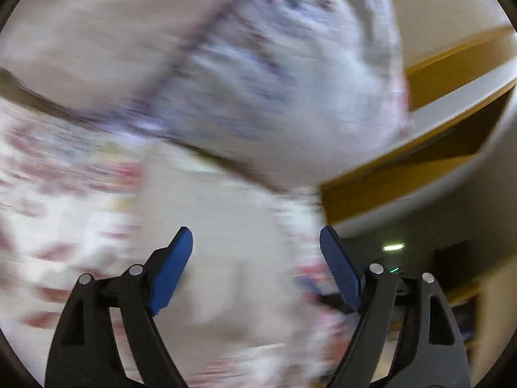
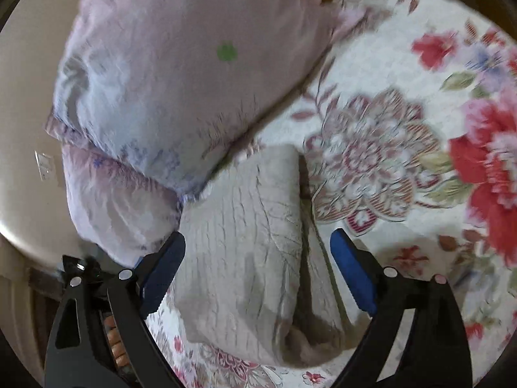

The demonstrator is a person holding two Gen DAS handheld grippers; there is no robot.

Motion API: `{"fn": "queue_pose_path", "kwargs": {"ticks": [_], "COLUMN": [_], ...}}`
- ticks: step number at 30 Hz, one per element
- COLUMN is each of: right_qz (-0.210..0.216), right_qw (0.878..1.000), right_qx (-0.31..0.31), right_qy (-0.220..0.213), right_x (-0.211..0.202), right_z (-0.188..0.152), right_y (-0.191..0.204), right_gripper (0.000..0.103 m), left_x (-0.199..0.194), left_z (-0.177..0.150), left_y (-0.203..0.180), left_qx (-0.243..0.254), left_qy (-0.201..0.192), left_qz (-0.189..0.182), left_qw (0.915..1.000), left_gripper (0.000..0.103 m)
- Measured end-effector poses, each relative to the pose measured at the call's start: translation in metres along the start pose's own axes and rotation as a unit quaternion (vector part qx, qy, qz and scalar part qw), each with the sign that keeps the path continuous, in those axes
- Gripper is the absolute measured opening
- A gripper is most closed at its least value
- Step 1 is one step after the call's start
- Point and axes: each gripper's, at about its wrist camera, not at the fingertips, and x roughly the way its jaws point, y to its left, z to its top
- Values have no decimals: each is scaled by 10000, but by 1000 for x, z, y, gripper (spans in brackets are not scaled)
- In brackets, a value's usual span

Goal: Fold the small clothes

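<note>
Right wrist view: your right claw [image 2: 257, 271] stands wide open and holds nothing, poised over the beige garment [image 2: 248, 242], which lies crumpled on the floral bedspread [image 2: 387, 74] beside the pillows [image 2: 181, 74]. Left claw [image 1: 255, 268] is likewise open and empty; its view is badly blurred. Steady both, then pinch one edge each before folding.

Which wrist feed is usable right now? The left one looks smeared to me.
Left wrist view: heavy motion blur; only the left gripper, jaws open, is crisp, the pillow a streak. Right wrist view: mostly sharp at centre, the grey garment and its creases readable between the open right gripper; floral bedspread smears toward the right edge, with fisheye bending.
</note>
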Motion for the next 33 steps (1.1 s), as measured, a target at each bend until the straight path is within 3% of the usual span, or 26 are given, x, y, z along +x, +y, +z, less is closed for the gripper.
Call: {"fn": "queue_pose_path", "kwargs": {"ticks": [1,3,8,9,10,11,13,14,15,18,21,23,24,25,27,29,30,31,33], "right_qz": [-112,-301,115,136,164,192,261,247,277,643,622,-2,-419,-1085,-1261,-596,-222,83,295], "right_qw": [9998,9986,9966,9972,9969,9958,9976,9982,9983,9955,9888,9845,9817,9749,9738,9818,9832,9824,9760], "right_qx": [34,88,189,134,117,184,127,-2,-61,-426,-1060,-1430,-1558,-1749,-1863,-1781,-1777,-1840,-2154], "right_qy": [154,437,799,724,766,876,623,549,516,546,843,1016,1010,845,329,-285,-352,-311,134], "right_x": [8,24,48,48,52,58,55,53,51,45,61,84,92,96,76,35,24,17,22], "right_z": [3,9,5,2,0,-4,-10,-13,-15,-22,-42,-54,-57,-60,-64,-74,-81,-89,-111], "right_y": [-2,-7,-13,-12,-12,-14,-9,-3,3,34,72,85,86,91,101,111,115,121,130], "right_gripper": [93,93,89,76,43,34,30,30,28,25,24,25,32,38,39,45,64,78,78], "left_x": [1,12,46,53,59,62,75,71,62,27,-15,-20,-19,-21,-36,-54,-61,-71,-102], "left_z": [-4,-18,-56,-60,-62,-63,-59,-59,-56,-46,-45,-47,-50,-52,-58,-68,-70,-76,-85], "left_y": [8,19,21,18,16,16,16,18,21,28,37,48,56,63,64,57,54,54,64], "left_qx": [59,117,469,528,549,531,333,267,236,408,762,991,1108,1139,1068,1204,1239,1251,1168], "left_qy": [155,572,1132,1077,982,933,893,829,772,633,374,390,408,372,88,-226,-330,-414,-436], "left_qz": [386,754,991,967,903,844,696,503,305,-72,151,902,1529,1822,1839,2116,2172,2194,2114], "left_qw": [9991,9954,9875,9881,9895,9906,9930,9949,9963,9971,9963,9902,9812,9759,9771,9697,9677,9667,9694], "left_gripper": [80,80,83,83,83,75,63,48,39,36,40,47,48,50,61,76,80,82,94]}}
